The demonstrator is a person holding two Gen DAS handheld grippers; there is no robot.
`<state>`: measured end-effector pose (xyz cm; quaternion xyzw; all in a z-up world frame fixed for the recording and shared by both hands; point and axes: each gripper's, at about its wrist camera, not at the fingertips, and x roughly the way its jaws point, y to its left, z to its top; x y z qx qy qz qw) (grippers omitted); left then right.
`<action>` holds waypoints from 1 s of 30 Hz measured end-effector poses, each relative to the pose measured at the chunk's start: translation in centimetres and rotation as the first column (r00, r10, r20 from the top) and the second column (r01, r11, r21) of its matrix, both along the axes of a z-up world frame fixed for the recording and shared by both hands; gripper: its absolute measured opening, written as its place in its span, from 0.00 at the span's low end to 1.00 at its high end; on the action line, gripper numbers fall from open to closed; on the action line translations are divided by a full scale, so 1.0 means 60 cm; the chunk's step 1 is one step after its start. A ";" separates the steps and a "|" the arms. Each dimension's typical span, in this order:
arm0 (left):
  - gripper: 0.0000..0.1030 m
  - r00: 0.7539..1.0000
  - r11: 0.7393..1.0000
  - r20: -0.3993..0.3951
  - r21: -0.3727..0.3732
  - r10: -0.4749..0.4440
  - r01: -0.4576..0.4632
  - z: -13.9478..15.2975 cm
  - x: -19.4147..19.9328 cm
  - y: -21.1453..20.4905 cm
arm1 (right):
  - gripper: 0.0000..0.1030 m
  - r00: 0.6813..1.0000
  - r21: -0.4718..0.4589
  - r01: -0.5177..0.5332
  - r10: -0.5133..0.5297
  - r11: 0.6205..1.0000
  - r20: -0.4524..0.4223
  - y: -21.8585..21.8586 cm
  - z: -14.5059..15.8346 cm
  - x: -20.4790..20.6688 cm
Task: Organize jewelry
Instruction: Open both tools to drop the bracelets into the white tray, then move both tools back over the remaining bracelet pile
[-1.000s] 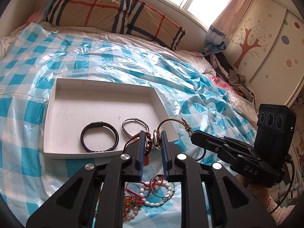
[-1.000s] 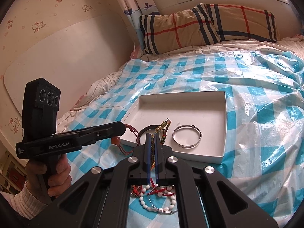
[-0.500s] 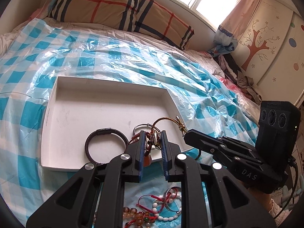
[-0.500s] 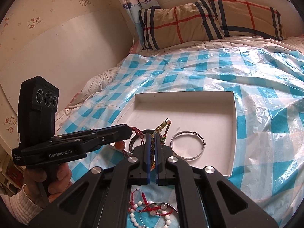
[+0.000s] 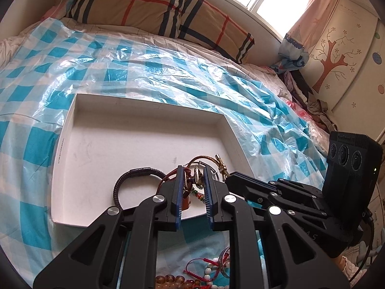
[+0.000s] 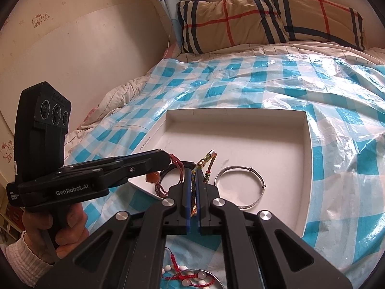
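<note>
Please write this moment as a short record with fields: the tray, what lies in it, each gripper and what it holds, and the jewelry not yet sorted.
tray: white tray on the checked plastic sheet
in tray: silver bangle, black braided bracelet
right gripper: shut on braided gold cord, above the tray's near edge
left gripper: fingers partly closed around red cord bracelet; contact unclear
unsorted: bead bracelets on the sheet, before the tray

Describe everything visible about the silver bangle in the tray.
The silver bangle is a thin, shiny metal hoop with a small knot-like clasp on its upper right. It lies flat on the floor of the white tray, near the front rim, right of the right gripper. Nothing grips it.
</note>
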<state>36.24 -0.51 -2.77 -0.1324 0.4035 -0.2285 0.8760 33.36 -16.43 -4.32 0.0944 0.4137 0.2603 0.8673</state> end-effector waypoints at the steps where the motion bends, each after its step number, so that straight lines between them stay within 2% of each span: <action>1: 0.14 1.000 1.000 -0.005 0.005 0.005 -0.005 -0.003 0.002 0.000 | 0.04 1.000 -0.003 0.000 0.000 1.000 -0.005 0.000 -0.004 0.002; 15: 0.16 0.994 0.983 -0.036 0.156 0.107 -0.100 -0.033 0.010 0.015 | 0.05 0.997 -0.066 0.045 -0.048 0.997 -0.055 -0.011 -0.046 0.017; 17: 0.19 0.993 0.981 -0.034 0.162 0.109 -0.103 -0.032 0.006 0.016 | 0.08 0.996 -0.077 0.057 -0.062 0.995 -0.057 -0.014 -0.047 0.018; 19: 0.25 0.993 0.980 -0.029 0.169 0.111 -0.105 -0.029 0.002 0.017 | 0.25 0.996 -0.082 0.071 -0.075 0.994 -0.047 -0.018 -0.045 0.016; 20: 0.27 0.993 0.979 -0.025 0.172 0.111 -0.105 -0.028 -0.002 0.017 | 0.28 0.996 -0.087 0.076 -0.079 0.993 -0.040 -0.019 -0.043 0.014; 22: 0.31 0.994 0.979 -0.019 0.178 0.109 -0.104 -0.025 -0.008 0.017 | 0.28 0.996 -0.091 0.079 -0.082 0.993 -0.035 -0.021 -0.040 0.012; 30: 0.38 0.995 0.971 0.002 0.216 0.103 -0.101 -0.014 -0.046 0.025 | 0.29 0.995 -0.100 0.099 -0.101 0.990 -0.013 -0.038 -0.017 -0.020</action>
